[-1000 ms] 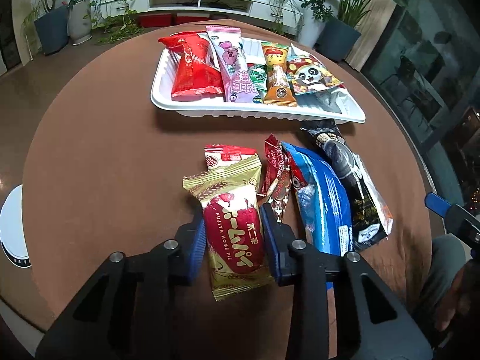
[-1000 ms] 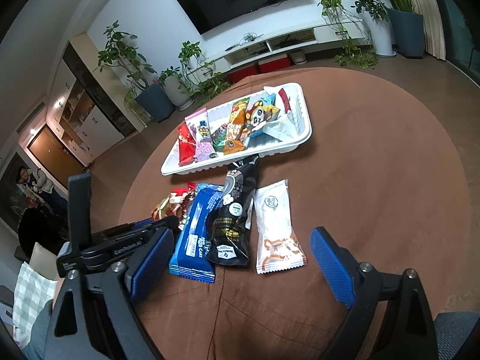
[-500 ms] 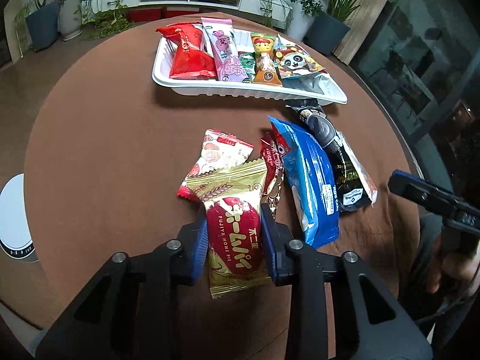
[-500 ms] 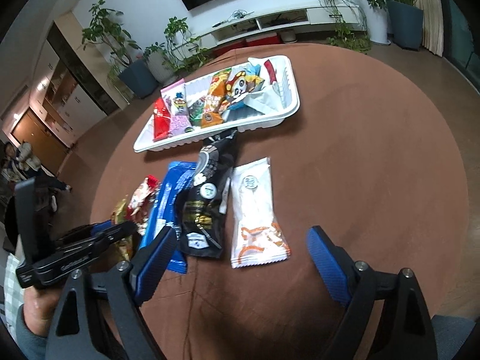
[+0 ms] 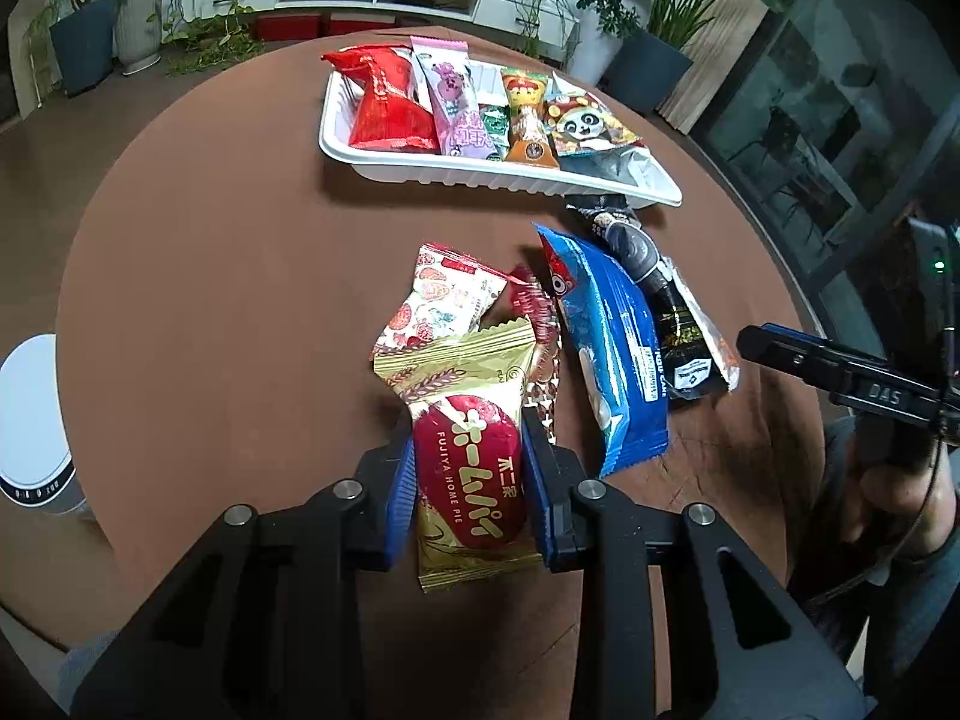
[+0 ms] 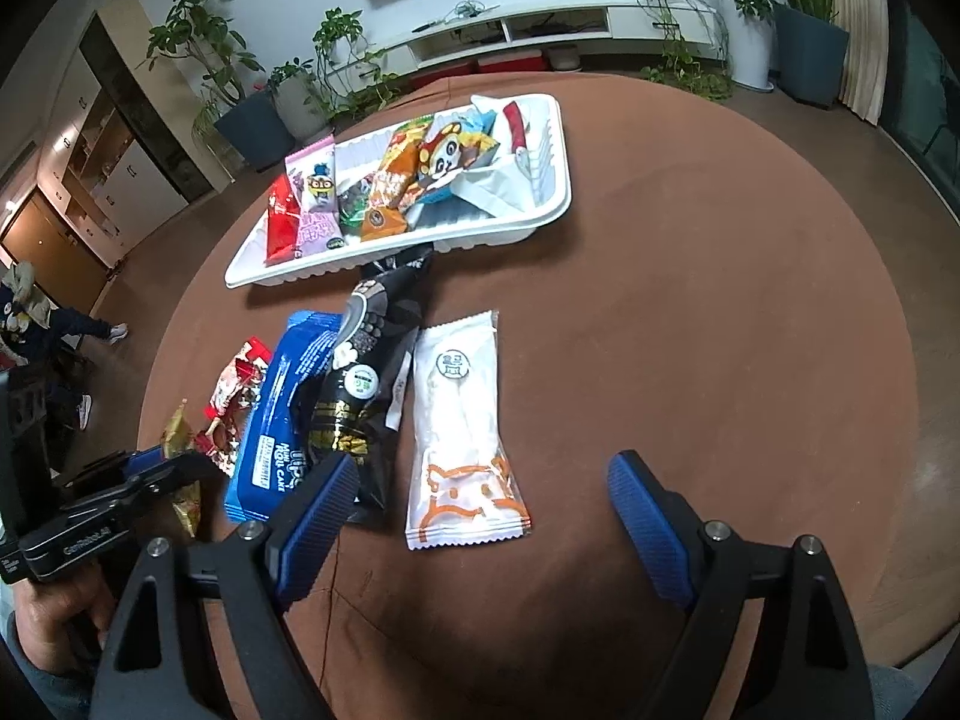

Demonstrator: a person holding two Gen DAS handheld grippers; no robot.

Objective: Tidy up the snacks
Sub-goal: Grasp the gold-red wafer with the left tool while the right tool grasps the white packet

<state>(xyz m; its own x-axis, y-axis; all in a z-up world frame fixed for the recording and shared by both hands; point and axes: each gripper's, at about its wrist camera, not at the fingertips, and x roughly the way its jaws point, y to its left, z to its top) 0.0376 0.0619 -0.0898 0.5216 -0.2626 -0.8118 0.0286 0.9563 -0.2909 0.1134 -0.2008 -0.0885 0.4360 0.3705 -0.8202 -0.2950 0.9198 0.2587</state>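
My left gripper is shut on a gold and red pie packet, held above the brown round table. Under it lie a strawberry-print packet, a small red foil packet, a blue cake packet and a black packet. At the far side a white tray holds several snacks. My right gripper is open, its blue pads wide apart just in front of a white and orange packet on the table. The blue cake packet and black packet lie to its left.
The right half of the table is bare brown cloth. A white round device stands on the floor left of the table. Potted plants and a low white TV shelf line the far wall. A person sits far left.
My left gripper has lifted the gold packet and drawn back, uncovering the strawberry-print packet. My right gripper has tipped down closer to the white and orange packet, jaws slightly narrower.
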